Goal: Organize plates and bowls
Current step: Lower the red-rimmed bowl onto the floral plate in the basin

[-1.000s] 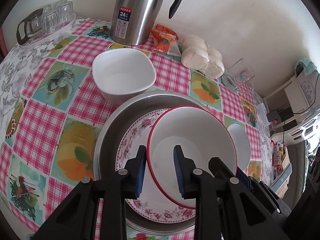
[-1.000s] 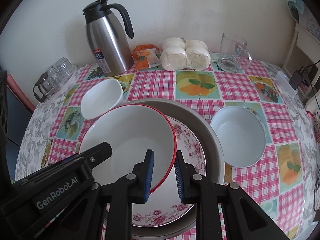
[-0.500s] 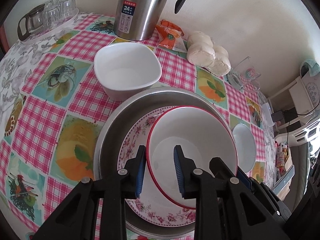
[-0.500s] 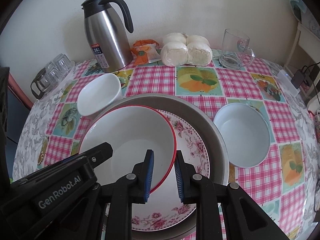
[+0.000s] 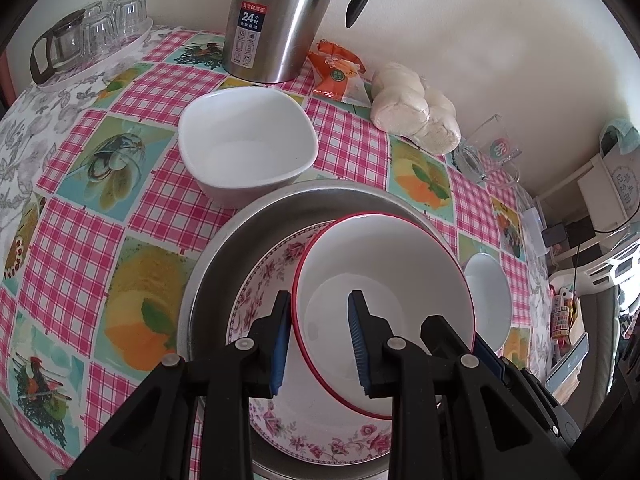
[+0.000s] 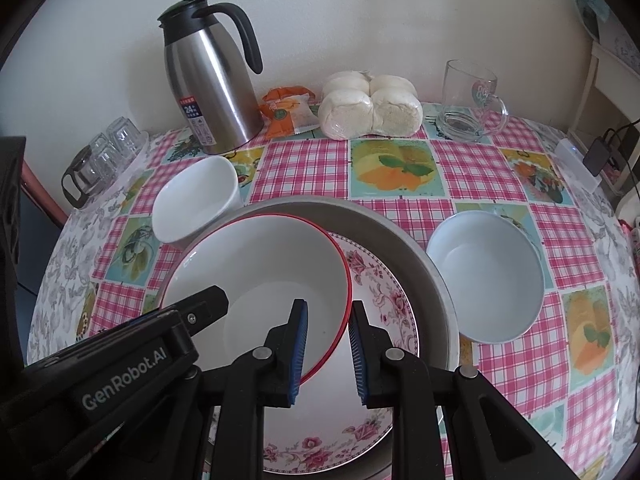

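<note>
Red-rimmed bowl (image 5: 384, 280) sits at the centre of both views, tilted over the floral plate (image 5: 260, 280), which lies inside the big metal basin (image 5: 224, 248). On the left rim, the left gripper (image 5: 318, 340) has its blue pads narrowed around the bowl's wall, one outside, one inside, pinching the rim. Over in the right wrist view the right gripper (image 6: 327, 350) does the same on the opposite rim, pads close together with the red edge between them, so both are clamped on the bowl. Scanning left to right across the checked tablecloth (image 6: 400, 168): glass cups (image 6: 108, 152) at far left, a square white bowl (image 6: 192, 204) just beside the basin, the steel thermos (image 6: 208, 80) behind it, an orange snack packet (image 6: 286, 114), wrapped buns (image 6: 370, 106), a glass mug (image 6: 468, 100) at upper right, and a round white bowl (image 6: 486, 276) just right of the basin.
</note>
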The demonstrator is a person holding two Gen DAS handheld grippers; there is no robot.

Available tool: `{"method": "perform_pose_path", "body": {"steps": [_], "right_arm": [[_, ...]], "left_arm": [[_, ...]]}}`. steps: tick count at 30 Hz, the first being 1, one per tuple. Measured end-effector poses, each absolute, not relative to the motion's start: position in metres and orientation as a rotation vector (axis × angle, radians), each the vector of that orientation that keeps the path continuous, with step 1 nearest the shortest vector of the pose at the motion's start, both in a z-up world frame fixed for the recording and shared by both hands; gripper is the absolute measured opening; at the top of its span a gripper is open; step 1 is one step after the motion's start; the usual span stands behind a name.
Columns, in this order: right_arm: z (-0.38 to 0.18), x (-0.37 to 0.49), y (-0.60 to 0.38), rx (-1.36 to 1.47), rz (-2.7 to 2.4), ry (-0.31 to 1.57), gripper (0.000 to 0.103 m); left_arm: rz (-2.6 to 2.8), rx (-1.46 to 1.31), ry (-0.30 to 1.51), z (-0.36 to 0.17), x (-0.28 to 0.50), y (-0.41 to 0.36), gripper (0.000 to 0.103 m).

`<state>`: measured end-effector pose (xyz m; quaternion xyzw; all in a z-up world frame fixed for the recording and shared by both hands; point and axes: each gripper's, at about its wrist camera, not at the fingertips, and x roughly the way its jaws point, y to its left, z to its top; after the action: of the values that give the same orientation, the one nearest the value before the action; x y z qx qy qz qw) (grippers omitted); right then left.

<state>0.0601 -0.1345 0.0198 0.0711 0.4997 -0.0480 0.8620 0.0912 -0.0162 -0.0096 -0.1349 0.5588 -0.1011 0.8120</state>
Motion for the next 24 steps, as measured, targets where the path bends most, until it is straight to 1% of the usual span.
{"method": "perform_pose_path", "body": {"steps": [15,24], "right_arm": [[0.0134,0.0620,-0.1356,0.158,-0.101,1.063,0.023],[0.0128,0.0625,-0.1336,0.145,-0.099,1.065,0.025]], "left_arm": [[-0.208,-0.288,1.206,-0.0127,0.0919,-0.0153,0.028],[-0.211,-0.299,1.209,-0.0124,0.0926,-0.0140,0.029]]}}
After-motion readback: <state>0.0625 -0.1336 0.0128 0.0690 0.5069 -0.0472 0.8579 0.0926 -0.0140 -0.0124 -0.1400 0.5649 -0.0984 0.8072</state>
